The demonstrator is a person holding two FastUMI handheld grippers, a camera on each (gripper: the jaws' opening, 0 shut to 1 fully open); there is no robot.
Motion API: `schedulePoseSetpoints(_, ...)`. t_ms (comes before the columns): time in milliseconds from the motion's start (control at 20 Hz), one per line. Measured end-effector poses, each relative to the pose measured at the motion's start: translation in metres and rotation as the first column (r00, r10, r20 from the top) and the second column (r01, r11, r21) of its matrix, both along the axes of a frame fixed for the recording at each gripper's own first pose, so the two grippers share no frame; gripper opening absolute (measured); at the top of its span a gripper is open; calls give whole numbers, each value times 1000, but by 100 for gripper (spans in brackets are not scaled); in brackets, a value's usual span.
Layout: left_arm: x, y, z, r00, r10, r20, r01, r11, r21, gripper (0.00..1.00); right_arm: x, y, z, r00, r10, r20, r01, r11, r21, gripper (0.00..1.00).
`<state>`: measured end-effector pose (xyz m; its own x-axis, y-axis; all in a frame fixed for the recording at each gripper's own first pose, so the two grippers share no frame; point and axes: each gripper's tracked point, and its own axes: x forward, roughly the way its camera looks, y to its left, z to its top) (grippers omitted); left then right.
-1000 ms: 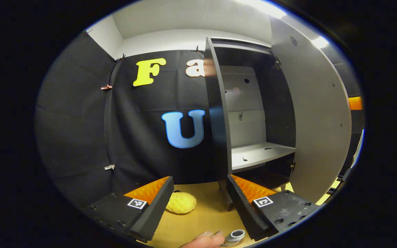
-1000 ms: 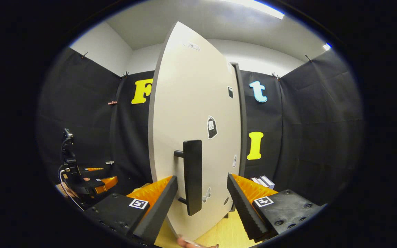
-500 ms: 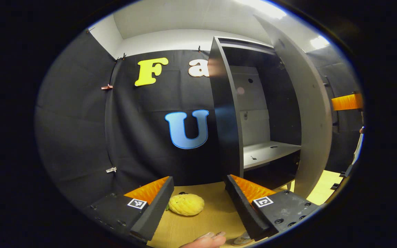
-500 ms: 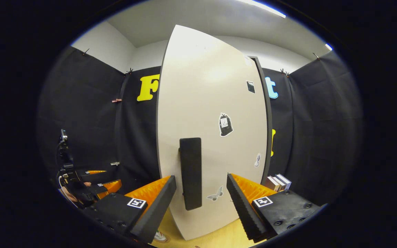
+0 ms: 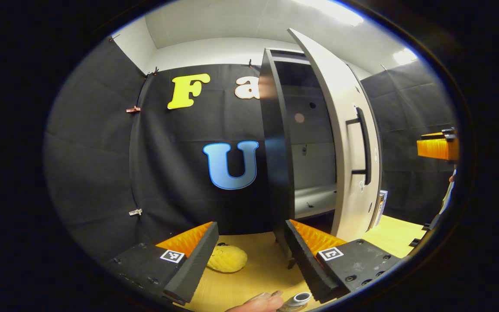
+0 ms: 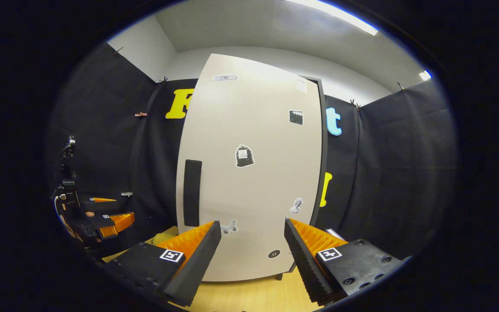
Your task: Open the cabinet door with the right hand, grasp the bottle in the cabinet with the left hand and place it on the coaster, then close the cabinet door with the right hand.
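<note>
Swinging closed since 1 second ago, the cabinet door (image 6: 249, 173) is now nearly shut, a narrow gap left at its handle (image 6: 192, 193) side; the right gripper (image 6: 251, 251), jaws spread and empty, faces it, the upright handle to their left; the cabinet (image 5: 275, 143) shelf looks bare; the left gripper (image 5: 249, 255), jaws spread, hovers above the table (image 5: 254, 268), the bottle (image 5: 296, 300) just below.

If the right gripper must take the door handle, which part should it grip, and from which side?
Grip the handle at its middle, coming straight at the door front. It is a tall upright bar standing off the panel, so the open fingers should likely close across its narrow width.
</note>
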<state>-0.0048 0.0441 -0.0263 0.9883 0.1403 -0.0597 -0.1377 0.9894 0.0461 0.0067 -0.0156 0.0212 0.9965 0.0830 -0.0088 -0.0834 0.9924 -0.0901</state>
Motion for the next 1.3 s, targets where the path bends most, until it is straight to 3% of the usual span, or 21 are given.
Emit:
schedulePoseSetpoints(150, 3, -30, 12, 1000, -6, 17, 6, 1000, -7, 99, 6, -33, -8, 1000, -26, -8, 26, 999, -20, 96)
schedulePoseSetpoints(750, 25, -143, 52, 995, -65, 77, 65, 998, 2, 96, 17, -77, -29, 996, 44, -79, -43, 999, 13, 96)
schedulePoseSetpoints(1300, 35, -178, 60, 987, -128, 93, 127, 992, 17, 96, 22, -88, -31, 998, 15, -59, -15, 1000, 4, 96)
